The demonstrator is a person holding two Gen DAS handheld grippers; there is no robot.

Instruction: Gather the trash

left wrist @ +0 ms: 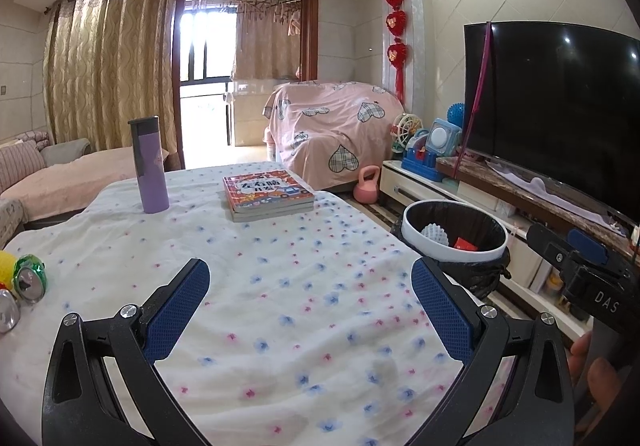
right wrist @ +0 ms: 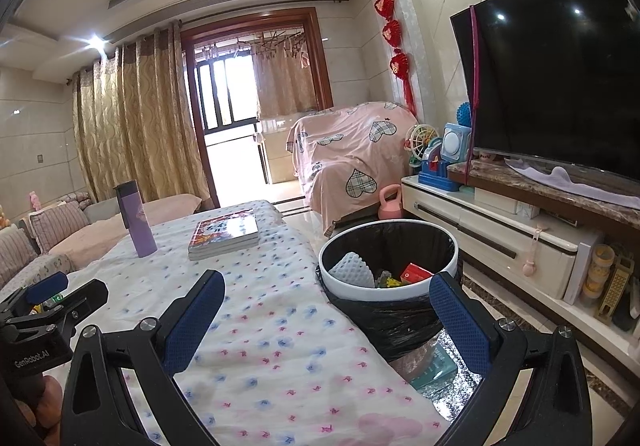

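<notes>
1. Both tools are spread open and empty: the left tool (left wrist: 310,310) hovers over the cloth-covered surface (left wrist: 280,286), the right tool (right wrist: 326,320) over its edge near the bin.
2. The trash bin (right wrist: 450,266), lined in black, stands just beside the surface and already holds a white foam piece (right wrist: 352,268) and a red packet (right wrist: 416,272) (some collecting looks done).
3. Crushed cans (left wrist: 30,278) lie at the surface's left edge, likely still to collect.
4. A purple bottle (left wrist: 148,166) and books (left wrist: 268,192) stand farther back.
</notes>
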